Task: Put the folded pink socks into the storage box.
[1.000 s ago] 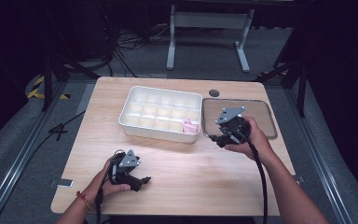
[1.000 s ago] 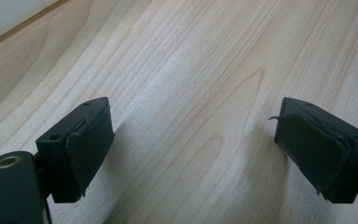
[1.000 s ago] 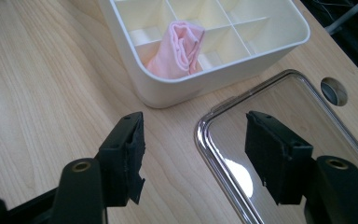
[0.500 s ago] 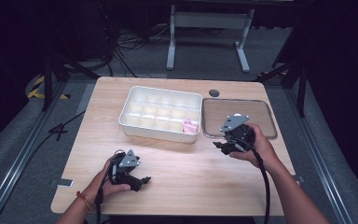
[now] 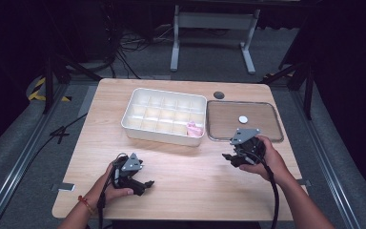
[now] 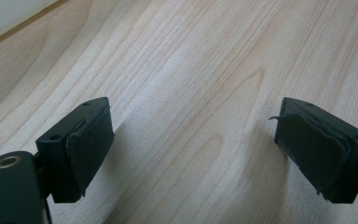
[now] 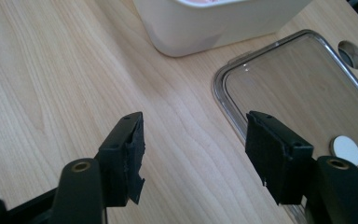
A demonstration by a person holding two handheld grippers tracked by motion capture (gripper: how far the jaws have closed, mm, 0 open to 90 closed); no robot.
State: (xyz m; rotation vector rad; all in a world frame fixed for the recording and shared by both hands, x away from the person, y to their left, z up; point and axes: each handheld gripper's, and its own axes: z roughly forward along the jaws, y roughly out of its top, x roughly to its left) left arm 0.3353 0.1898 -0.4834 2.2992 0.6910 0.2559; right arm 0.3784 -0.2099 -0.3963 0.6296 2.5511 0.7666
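Since a second ago our right gripper (image 5: pixel 229 157) has come back toward us off the one clear lid (image 5: pixel 267 136); its jaws gape wide, empty. Just beyond it sit one white compartment box (image 5: pixel 138 102), one pink item (image 5: pixel 194 129), one white disc (image 5: pixel 243 119). Our left gripper (image 5: pixel 145 186) rests wide open, empty.
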